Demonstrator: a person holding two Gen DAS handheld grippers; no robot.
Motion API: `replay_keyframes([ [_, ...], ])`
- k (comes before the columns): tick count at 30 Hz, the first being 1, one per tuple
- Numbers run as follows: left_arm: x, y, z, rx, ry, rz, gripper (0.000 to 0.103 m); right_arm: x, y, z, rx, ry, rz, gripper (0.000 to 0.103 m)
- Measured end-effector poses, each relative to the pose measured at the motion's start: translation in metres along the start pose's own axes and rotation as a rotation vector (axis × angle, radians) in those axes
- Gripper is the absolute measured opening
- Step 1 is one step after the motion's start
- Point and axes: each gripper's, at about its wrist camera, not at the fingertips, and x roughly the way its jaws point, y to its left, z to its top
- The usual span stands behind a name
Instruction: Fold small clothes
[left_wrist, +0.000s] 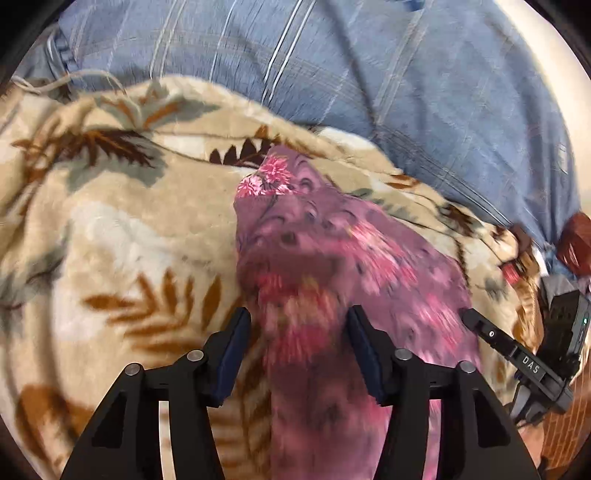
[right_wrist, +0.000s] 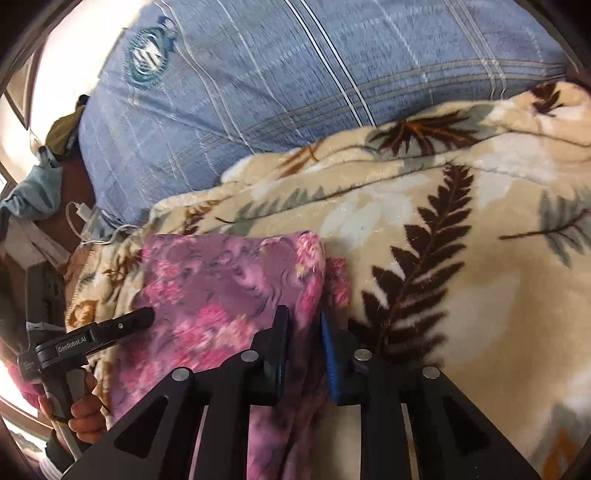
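Note:
A small pink and purple floral garment (left_wrist: 332, 251) lies on a beige leaf-patterned blanket (left_wrist: 118, 229). My left gripper (left_wrist: 299, 321) is open, its fingers straddling the garment's near part. In the right wrist view the garment (right_wrist: 221, 288) lies left of centre, and my right gripper (right_wrist: 304, 325) is shut on its right edge, cloth pinched between the pads. The left gripper (right_wrist: 144, 317) shows at the left of that view, resting on the garment. The right gripper (left_wrist: 476, 321) shows at the right of the left wrist view.
A blue plaid pillow (left_wrist: 369, 66) lies beyond the blanket and also shows in the right wrist view (right_wrist: 258, 74). A white charging cable (right_wrist: 85, 221) and bundled cloth (right_wrist: 40, 184) lie at the bed's left edge. A hand (right_wrist: 85, 413) holds the left gripper's handle.

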Motion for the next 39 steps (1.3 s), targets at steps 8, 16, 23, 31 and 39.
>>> replay_keyframes([
  [8, -0.03, -0.023, -0.09, 0.18, -0.027, 0.147, 0.057, -0.046, 0.024, -0.07, -0.101, -0.005, -0.006, 0.021],
  [16, -0.052, -0.033, -0.097, 0.14, -0.042, 0.175, 0.056, -0.061, 0.008, -0.089, 0.034, -0.039, -0.079, 0.051],
  [23, -0.07, -0.045, -0.131, 0.184, -0.052, 0.181, 0.057, -0.081, 0.035, -0.135, -0.127, -0.03, -0.098, 0.058],
  [31, -0.06, -0.038, -0.147, 0.162, 0.0, 0.193, 0.058, -0.068, 0.039, -0.158, -0.14, -0.061, -0.134, 0.093],
  [39, -0.071, -0.029, -0.148, 0.149, -0.005, 0.187, 0.059, -0.055, 0.056, -0.162, -0.177, -0.021, -0.215, 0.103],
])
